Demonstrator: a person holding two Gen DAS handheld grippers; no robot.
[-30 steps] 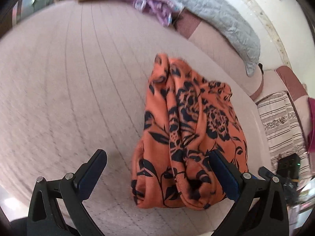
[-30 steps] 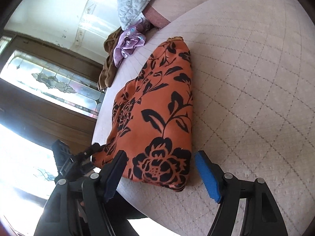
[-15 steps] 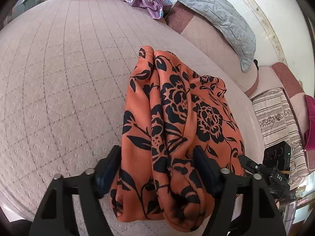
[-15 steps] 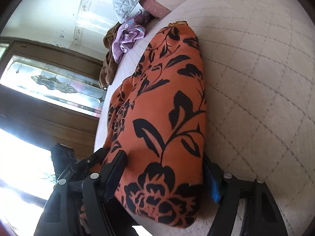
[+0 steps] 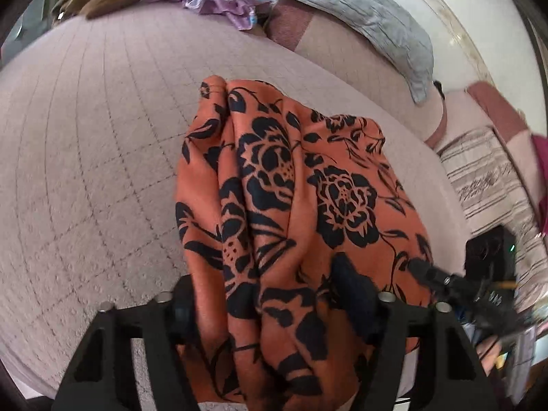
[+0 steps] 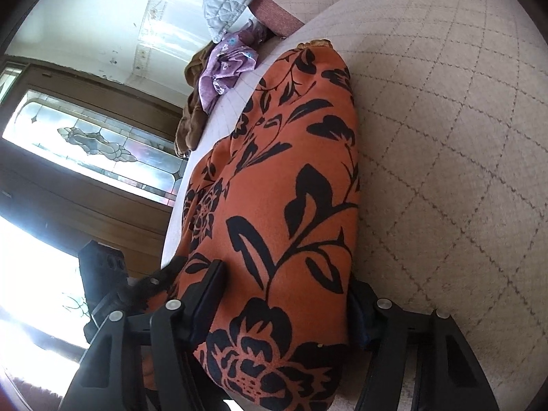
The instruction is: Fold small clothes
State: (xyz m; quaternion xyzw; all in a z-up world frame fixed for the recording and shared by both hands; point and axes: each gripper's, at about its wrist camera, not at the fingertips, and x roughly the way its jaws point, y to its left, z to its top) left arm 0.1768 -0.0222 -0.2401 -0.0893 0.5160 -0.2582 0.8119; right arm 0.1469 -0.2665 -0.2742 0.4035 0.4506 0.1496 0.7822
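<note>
Now the orange floral garment [image 5: 291, 205] is bunched on the quilted bed [image 5: 85, 171], its near end pinched between the fingers of the left gripper [image 5: 270, 311]. Its other side is clamped by the right gripper [image 6: 287, 301].

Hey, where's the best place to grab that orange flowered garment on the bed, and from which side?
Grip the orange flowered garment at its near bunched end, coming in level from the bed's edge. The folds gather thick there, and both the left gripper and right gripper already have their jaws around it.
</note>
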